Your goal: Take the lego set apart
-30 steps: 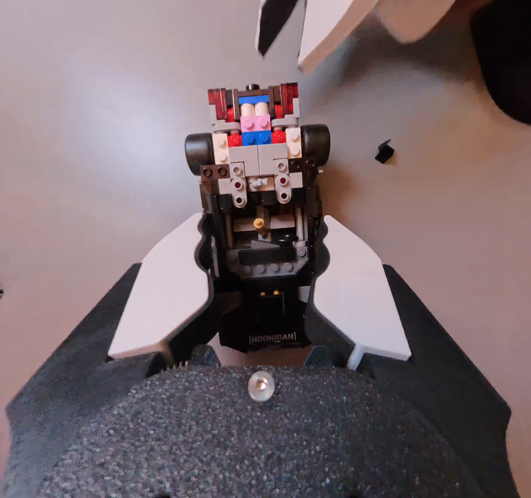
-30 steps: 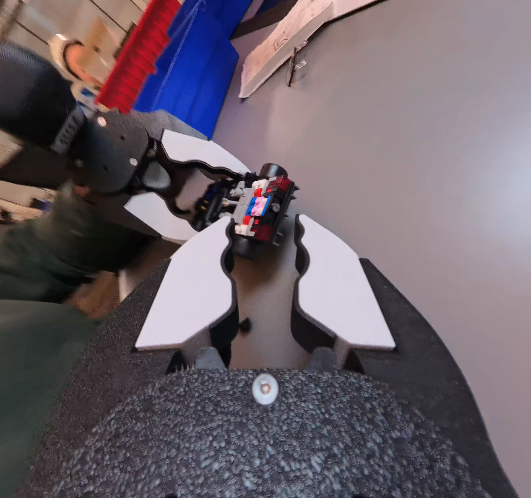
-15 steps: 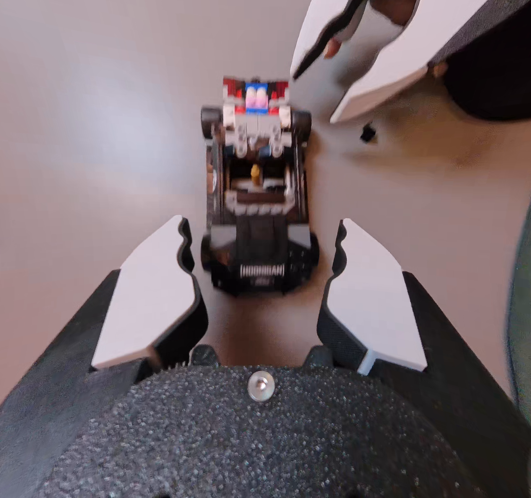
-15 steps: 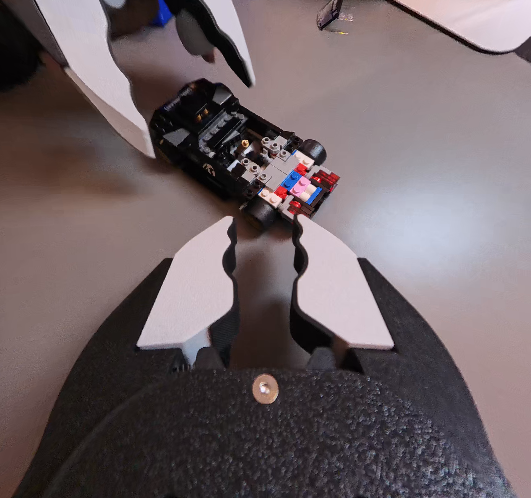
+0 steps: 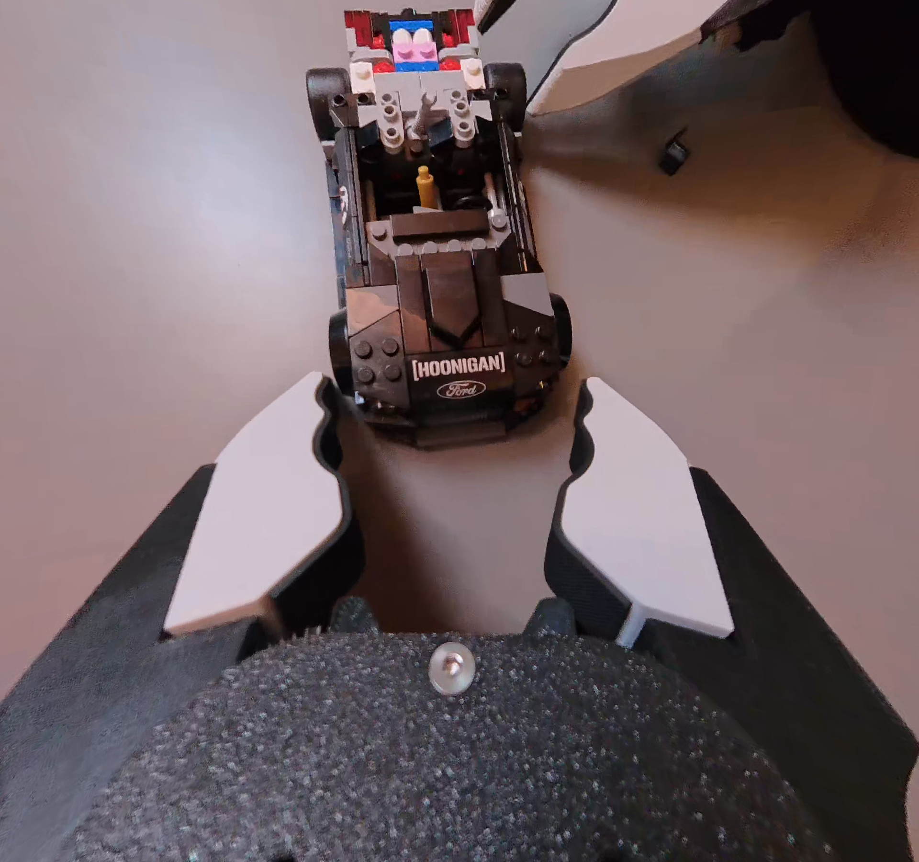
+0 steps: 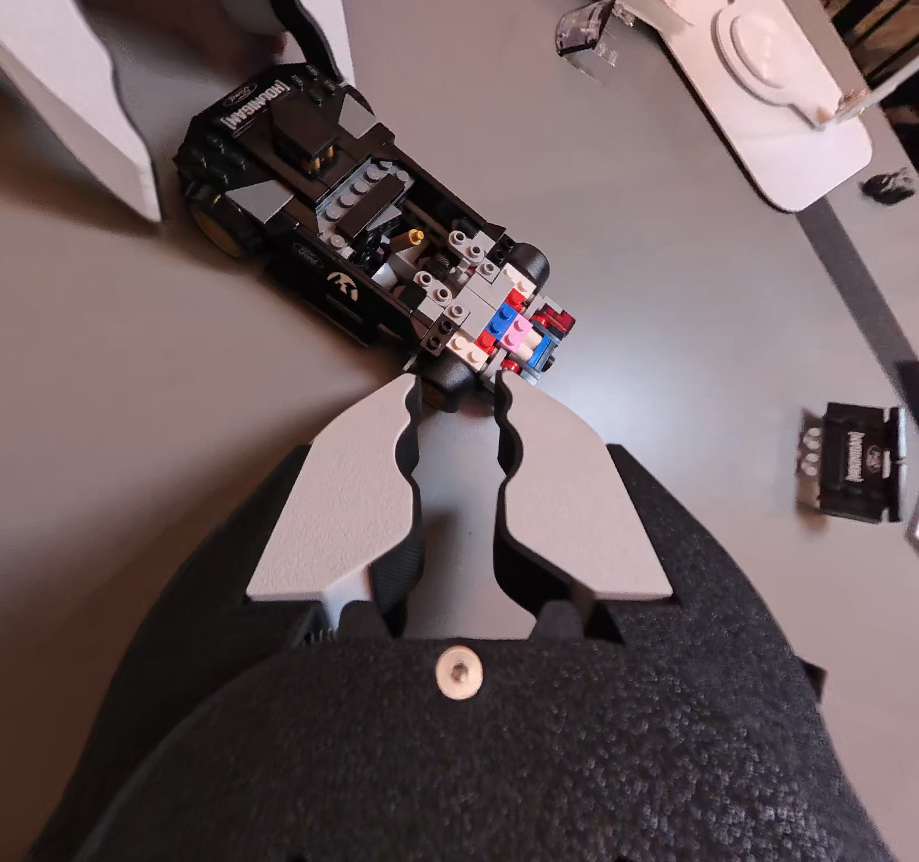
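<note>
Here the lego car (image 5: pixel 437 241) sits on the grey tabletop (image 5: pixel 149 241) between two sets of tongs, gripped by neither.

The left tongs (image 5: pixel 452 405) stand wide open and empty, fingertips either side of the black nose — placed, I judge, to clamp the front and steady the body. The right tongs (image 6: pixel 455 380) are open more narrowly, also empty, tips just at the rear wheel and the red, blue and pink bricks of the stripped tail — likely the next piece to come off. Already-removed parts lie apart on the tabletop: a black plate (image 6: pixel 850 470) to the right and a small black bit (image 5: pixel 672 157) beside the car.
</note>
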Available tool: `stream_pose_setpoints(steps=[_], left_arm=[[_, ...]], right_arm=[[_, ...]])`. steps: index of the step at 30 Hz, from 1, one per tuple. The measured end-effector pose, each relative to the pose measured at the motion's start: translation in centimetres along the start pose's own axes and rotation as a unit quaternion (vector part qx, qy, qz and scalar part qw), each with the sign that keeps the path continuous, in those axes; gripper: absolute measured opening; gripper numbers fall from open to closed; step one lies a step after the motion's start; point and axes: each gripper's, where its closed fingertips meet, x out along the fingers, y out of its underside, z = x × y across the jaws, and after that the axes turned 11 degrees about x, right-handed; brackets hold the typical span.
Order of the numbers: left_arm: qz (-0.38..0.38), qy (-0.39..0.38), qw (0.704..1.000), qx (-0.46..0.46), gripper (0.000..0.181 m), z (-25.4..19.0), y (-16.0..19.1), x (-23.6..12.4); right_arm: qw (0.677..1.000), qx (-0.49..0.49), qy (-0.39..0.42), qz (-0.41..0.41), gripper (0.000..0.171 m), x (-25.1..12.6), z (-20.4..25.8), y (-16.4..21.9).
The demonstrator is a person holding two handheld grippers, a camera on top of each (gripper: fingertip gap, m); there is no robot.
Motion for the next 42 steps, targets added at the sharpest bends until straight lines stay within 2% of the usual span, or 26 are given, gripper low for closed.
stream_pose_setpoints(steps=[3, 8, 14, 16, 19, 21, 24, 27, 33, 42], left_arm=[[-0.013, -0.006, 1.0, 0.004, 0.094, 0.0, -0.5, -0.8], [-0.075, -0.021, 0.997, -0.003, 0.091, 1.1, -4.1, -1.9], [-0.028, -0.017, 0.999, 0.04, 0.088, 1.3, -6.1, 0.9], [0.022, 0.009, 0.999, 0.045, 0.088, 0.9, -5.8, 2.0], [0.06, -0.004, 0.996, 0.063, 0.079, 1.7, -6.1, 3.1], [0.102, 0.004, 0.993, 0.055, 0.08, 2.0, -5.5, 3.7], [0.125, 0.018, 0.991, 0.041, 0.074, 2.0, -5.3, 4.2], [0.146, 0.023, 0.988, 0.039, 0.076, 2.0, -5.0, 4.4], [0.145, 0.021, 0.988, 0.037, 0.075, 2.0, -5.1, 4.5], [0.123, 0.015, 0.992, 0.01, 0.073, 2.1, -5.4, 4.6]], right_arm=[[0.999, 0.032, 0.009, 0.001, 0.028, 0.0, 0.0, 0.1], [0.996, 0.087, 0.019, 0.009, 0.028, 0.2, 0.6, 0.5], [0.985, 0.172, 0.0, 0.019, 0.026, 0.6, 0.5, 0.5], [0.984, 0.179, -0.005, 0.02, 0.026, 0.6, 0.5, 0.5], [0.982, 0.185, -0.01, 0.027, 0.026, 0.6, 0.5, 0.5], [0.98, 0.196, -0.016, 0.033, 0.026, 0.6, 0.5, 0.5], [0.976, 0.212, -0.02, 0.044, 0.026, 0.6, 0.4, 0.5], [0.972, 0.227, -0.024, 0.052, 0.026, 0.7, 0.5, 0.6], [0.966, 0.252, -0.039, 0.045, 0.026, 0.7, 0.4, 0.6], [0.972, 0.229, -0.034, 0.036, 0.025, 0.7, 0.2, 0.7]])
